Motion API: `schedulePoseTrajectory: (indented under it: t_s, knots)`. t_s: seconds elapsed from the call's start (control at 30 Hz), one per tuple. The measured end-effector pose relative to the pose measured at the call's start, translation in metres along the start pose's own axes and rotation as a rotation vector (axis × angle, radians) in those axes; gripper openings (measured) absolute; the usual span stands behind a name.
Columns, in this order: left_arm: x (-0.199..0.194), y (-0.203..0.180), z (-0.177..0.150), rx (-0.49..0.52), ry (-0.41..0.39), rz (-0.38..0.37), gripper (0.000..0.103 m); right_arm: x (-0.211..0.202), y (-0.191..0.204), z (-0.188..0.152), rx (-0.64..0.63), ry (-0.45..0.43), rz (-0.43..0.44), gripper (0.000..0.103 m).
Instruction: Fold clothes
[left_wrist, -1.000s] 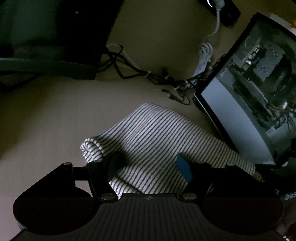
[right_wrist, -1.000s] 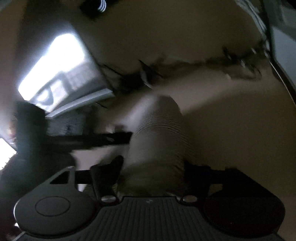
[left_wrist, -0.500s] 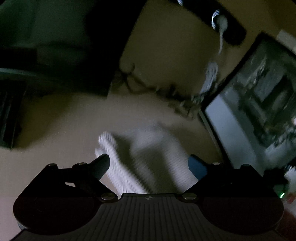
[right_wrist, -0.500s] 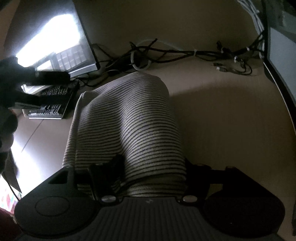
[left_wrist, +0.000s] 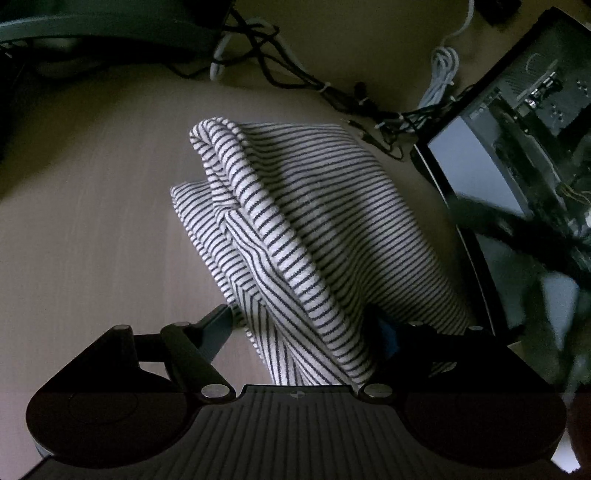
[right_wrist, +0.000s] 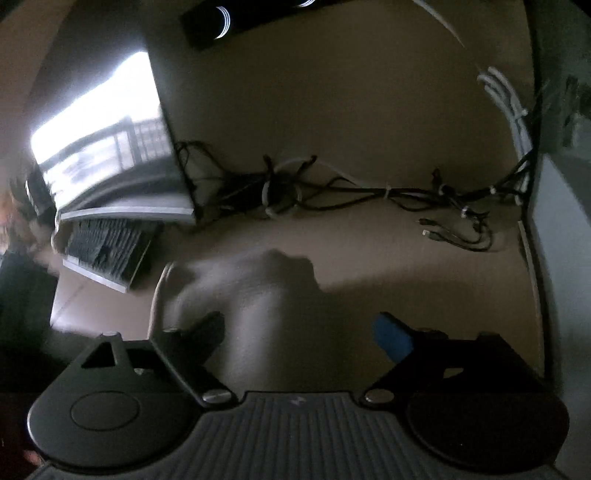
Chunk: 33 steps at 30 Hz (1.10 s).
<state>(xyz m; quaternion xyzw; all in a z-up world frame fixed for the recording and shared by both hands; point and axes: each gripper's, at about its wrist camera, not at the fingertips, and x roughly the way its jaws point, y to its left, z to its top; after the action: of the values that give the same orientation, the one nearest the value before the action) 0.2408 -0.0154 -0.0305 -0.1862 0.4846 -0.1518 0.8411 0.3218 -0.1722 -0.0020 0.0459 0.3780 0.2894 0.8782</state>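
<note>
A folded white garment with thin dark stripes (left_wrist: 295, 221) lies bunched on the beige table (left_wrist: 92, 221). In the left wrist view my left gripper (left_wrist: 303, 325) is open with its jaws wide apart on either side of the garment's near end; the cloth passes between them and covers part of the right finger. In the right wrist view the garment (right_wrist: 266, 295) is a blurred mound just ahead of my right gripper (right_wrist: 299, 328), which is open and empty, its jaws spread wide.
A tangle of black and white cables (right_wrist: 332, 188) runs along the back of the table. A keyboard (right_wrist: 103, 247) and a bright monitor (right_wrist: 99, 147) stand at the left. A glass-sided computer case (left_wrist: 517, 129) stands close on the right.
My right gripper has let go of the garment and pulled back above it. My left gripper has come closer, with the cloth now between its open jaws. The fold has settled on the table.
</note>
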Motion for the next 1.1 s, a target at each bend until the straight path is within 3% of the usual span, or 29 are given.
schedulePoseTrajectory:
  t_s: [0.13, 0.2, 0.23, 0.27, 0.43, 0.53, 0.6, 0.7, 0.87, 1.1]
  knots:
    - [0.001, 0.000, 0.001, 0.011, -0.002, 0.006, 0.085, 0.038, -0.028, -0.006, 0.137, 0.118, 0.049, 0.091]
    - [-0.003, 0.004, -0.001, 0.018, -0.005, 0.014, 0.085, 0.047, -0.037, -0.012, 0.228, 0.163, 0.128, 0.091]
    - [-0.004, 0.005, -0.002, 0.014, -0.005, 0.014, 0.085, 0.048, -0.037, -0.013, 0.255, 0.167, 0.164, 0.086]
    - [-0.005, 0.006, -0.002, 0.011, -0.006, 0.014, 0.085, 0.045, -0.034, -0.013, 0.261, 0.164, 0.191, 0.075]
    - [-0.009, 0.010, -0.005, 0.017, -0.009, 0.020, 0.089, 0.003, -0.006, -0.008, 0.157, 0.045, 0.244, 0.062]
    - [-0.010, 0.012, -0.006, 0.017, -0.014, 0.018, 0.090, 0.004, -0.005, -0.014, 0.119, 0.055, 0.145, 0.062]
    - [-0.010, 0.011, -0.007, 0.017, -0.016, 0.018, 0.090, 0.017, -0.016, -0.025, 0.154, 0.099, 0.060, 0.065]
    - [-0.010, 0.011, -0.010, 0.030, -0.024, 0.020, 0.091, 0.020, -0.024, -0.035, 0.242, 0.087, 0.048, 0.080]
    - [-0.012, 0.014, -0.012, 0.042, -0.034, -0.002, 0.092, 0.004, -0.004, -0.047, 0.180, 0.059, -0.072, 0.103]
    - [-0.010, 0.010, -0.018, 0.089, -0.071, -0.016, 0.099, -0.026, -0.008, -0.075, 0.303, 0.080, -0.100, 0.103]
